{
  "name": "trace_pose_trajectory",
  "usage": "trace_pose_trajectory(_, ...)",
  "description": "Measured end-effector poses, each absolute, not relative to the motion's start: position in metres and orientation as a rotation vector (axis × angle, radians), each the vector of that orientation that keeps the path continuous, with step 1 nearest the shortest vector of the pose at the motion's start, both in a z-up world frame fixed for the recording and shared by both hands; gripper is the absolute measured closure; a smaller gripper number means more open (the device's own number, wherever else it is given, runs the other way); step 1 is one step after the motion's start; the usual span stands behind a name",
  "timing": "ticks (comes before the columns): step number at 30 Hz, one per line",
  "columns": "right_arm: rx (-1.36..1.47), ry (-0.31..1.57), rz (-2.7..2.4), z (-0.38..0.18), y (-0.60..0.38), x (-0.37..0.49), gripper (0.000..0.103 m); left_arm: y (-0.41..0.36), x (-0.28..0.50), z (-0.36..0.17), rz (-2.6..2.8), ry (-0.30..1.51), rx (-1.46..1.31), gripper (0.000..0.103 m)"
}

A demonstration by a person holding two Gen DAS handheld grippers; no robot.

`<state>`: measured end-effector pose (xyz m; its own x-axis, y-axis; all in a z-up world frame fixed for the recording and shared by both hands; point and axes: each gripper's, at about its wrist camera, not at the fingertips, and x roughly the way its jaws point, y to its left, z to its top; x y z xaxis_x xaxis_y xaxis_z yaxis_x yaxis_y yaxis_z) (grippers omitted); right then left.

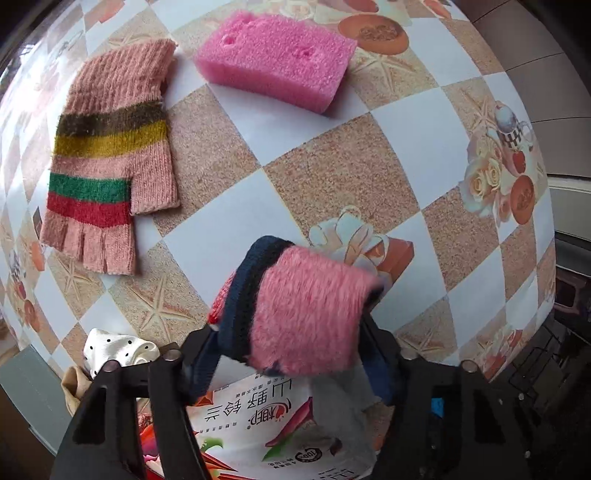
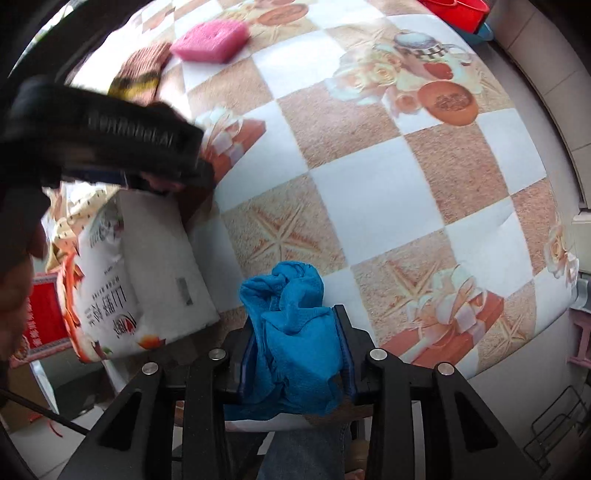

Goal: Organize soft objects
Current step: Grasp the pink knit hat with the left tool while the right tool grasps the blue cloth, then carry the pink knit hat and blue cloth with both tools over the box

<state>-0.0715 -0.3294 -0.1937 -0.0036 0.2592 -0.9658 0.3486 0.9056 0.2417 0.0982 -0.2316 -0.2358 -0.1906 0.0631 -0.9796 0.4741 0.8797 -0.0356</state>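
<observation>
My left gripper is shut on a fuzzy pink knit piece with navy and black stripes, held above a white printed box. On the checkered tablecloth lie a striped pink fingerless glove at the left and a pink sponge at the far side. My right gripper is shut on a crumpled blue cloth at the table's near edge, its blue pads pressing both sides. The right wrist view also shows the sponge, the glove and the white box.
The left gripper's black body crosses the left of the right wrist view above the box. A white dotted cloth lies beside the box. A red container stands at the far right corner. The table edge curves along the right.
</observation>
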Motion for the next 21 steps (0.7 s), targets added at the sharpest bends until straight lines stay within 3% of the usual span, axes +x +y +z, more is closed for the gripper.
trace_pose_trajectory(2,0.519,1.574,-0.093,-0.186,-0.343,-0.068,0.065,-0.229,0.102,-0.229,-0.418,1.733,0.388,0.067)
trace_pose_trajectory(3,0.53,1.565,-0.101,-0.182,-0.347,-0.068,0.065,-0.227,0.103,-0.225,-0.418,1.728,0.373,0.068)
trace_pose_trajectory(13,0.528,1.484,-0.096,-0.139,-0.365,-0.037,0.065,-0.184,0.113,-0.155,-0.394,1.563,0.262,0.068)
trace_pose_trajectory(21,0.424,1.424,0.016,-0.11,-0.287,0.024,0.065,-0.123,0.128,-0.101,-0.32,1.483,0.145,0.068)
